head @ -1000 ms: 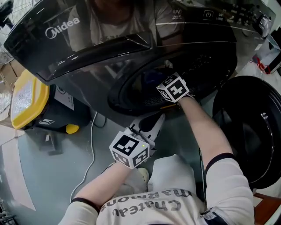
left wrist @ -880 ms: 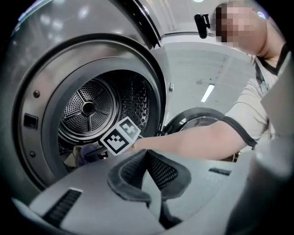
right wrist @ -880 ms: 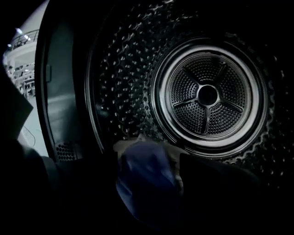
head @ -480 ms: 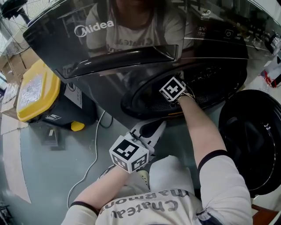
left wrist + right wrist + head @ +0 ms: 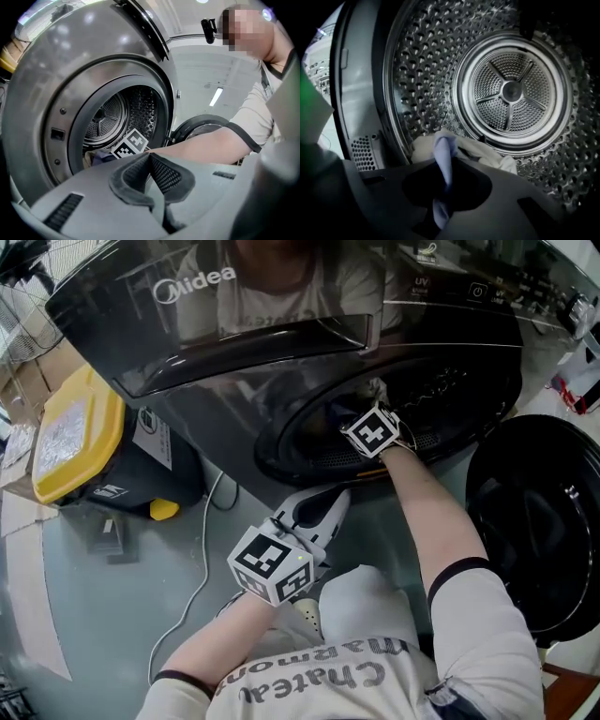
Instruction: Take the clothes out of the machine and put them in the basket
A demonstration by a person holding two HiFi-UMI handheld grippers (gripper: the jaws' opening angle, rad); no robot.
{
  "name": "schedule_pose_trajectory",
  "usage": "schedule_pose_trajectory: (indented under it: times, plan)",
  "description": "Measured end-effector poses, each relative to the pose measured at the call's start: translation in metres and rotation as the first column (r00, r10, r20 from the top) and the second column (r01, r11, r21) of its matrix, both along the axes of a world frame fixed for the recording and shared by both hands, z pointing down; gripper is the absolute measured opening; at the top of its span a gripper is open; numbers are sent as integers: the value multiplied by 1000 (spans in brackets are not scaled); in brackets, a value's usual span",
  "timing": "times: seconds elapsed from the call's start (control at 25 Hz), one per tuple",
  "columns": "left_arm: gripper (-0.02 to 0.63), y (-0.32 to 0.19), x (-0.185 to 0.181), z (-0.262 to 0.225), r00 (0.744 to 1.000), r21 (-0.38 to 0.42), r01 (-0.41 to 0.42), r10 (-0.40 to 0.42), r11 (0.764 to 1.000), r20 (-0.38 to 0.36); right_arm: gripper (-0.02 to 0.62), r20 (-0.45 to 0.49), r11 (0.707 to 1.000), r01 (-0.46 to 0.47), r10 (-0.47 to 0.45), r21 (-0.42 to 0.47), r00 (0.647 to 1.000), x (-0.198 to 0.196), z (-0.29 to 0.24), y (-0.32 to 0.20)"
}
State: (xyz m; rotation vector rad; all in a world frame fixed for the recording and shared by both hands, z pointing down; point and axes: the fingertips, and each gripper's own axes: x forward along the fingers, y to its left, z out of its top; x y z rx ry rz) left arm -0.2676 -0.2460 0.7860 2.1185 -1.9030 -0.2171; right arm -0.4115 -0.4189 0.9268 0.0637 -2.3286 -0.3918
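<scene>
The dark washing machine [image 5: 281,352] stands with its drum mouth [image 5: 309,432] open. My right gripper [image 5: 443,187] reaches down inside the drum; in the head view only its marker cube [image 5: 373,432] shows at the mouth. Its jaws are closing, and a fold of blue cloth [image 5: 443,154] is pinched between them. A white cloth [image 5: 487,157] lies behind it on the drum floor. My left gripper [image 5: 150,157] hangs level outside the mouth, also visible [image 5: 319,507] in the head view, shut with nothing in it. No basket is in view.
The round machine door [image 5: 539,521] hangs open at the right. A yellow-lidded bin [image 5: 66,432] stands left of the machine, and a white cable [image 5: 192,587] trails across the grey floor. The person's knee [image 5: 370,601] is just below the grippers.
The right gripper's marker cube has edged a little deeper into the drum mouth. The left gripper has stayed almost where it was.
</scene>
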Motion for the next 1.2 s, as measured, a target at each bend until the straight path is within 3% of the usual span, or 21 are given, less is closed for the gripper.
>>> schedule_pose_trajectory:
  times: [0.2, 0.32, 0.52, 0.84, 1.2]
  plan:
    - [9, -8, 22, -25, 997, 44, -79, 80, 996, -21, 48, 95, 995, -68, 75, -73, 993, 30, -32, 7]
    - [9, -11, 34, -57, 994, 68, -110, 110, 992, 3, 46, 145, 977, -133, 157, -166, 977, 59, -60, 16]
    - [8, -5, 46, -111, 992, 7, -127, 127, 992, 17, 46, 120, 944, -201, 238, -262, 964, 110, -109, 46]
    - [8, 27, 55, -203, 997, -101, -44, 37, 994, -68, 44, 89, 878, -270, 329, -394, 940, 157, -220, 87]
    - [8, 62, 86, -304, 992, -90, 16, -28, 996, -126, 44, 133, 868, -219, 306, -446, 943, 186, -345, 141]
